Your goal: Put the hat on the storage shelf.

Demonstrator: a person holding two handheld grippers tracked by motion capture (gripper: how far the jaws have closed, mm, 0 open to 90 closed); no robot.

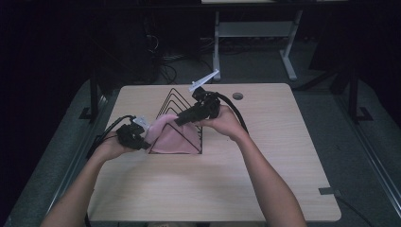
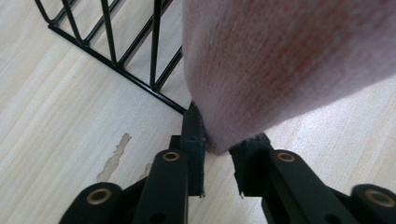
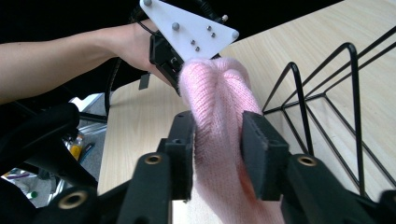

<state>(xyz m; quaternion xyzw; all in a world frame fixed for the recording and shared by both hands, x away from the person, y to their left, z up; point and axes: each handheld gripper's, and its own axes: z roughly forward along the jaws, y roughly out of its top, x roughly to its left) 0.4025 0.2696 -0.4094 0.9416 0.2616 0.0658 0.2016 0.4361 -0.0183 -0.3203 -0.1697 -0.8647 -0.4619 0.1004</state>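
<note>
A pink knit cloth (image 1: 173,138) hangs over the front of a black wire rack (image 1: 178,97) of triangular loops in the middle of the table. My left gripper (image 1: 143,140) is shut on the cloth's left lower edge; in the left gripper view the cloth (image 2: 289,60) is pinched at the jaw tips (image 2: 218,148) beside the rack's base (image 2: 112,51). From above the rack, my right gripper (image 1: 179,120) is shut on the cloth's top fold. Its own view has the cloth (image 3: 217,93) bunched in my right gripper (image 3: 217,149), with the rack (image 3: 327,107) at the right.
The wooden table (image 1: 265,156) has a small dark round disc (image 1: 237,96) near its far edge and a grey tape strip (image 1: 328,191) at its right edge. White desk legs (image 1: 289,61) stand on the floor beyond. The left gripper's white plate (image 3: 187,28) is close behind the cloth.
</note>
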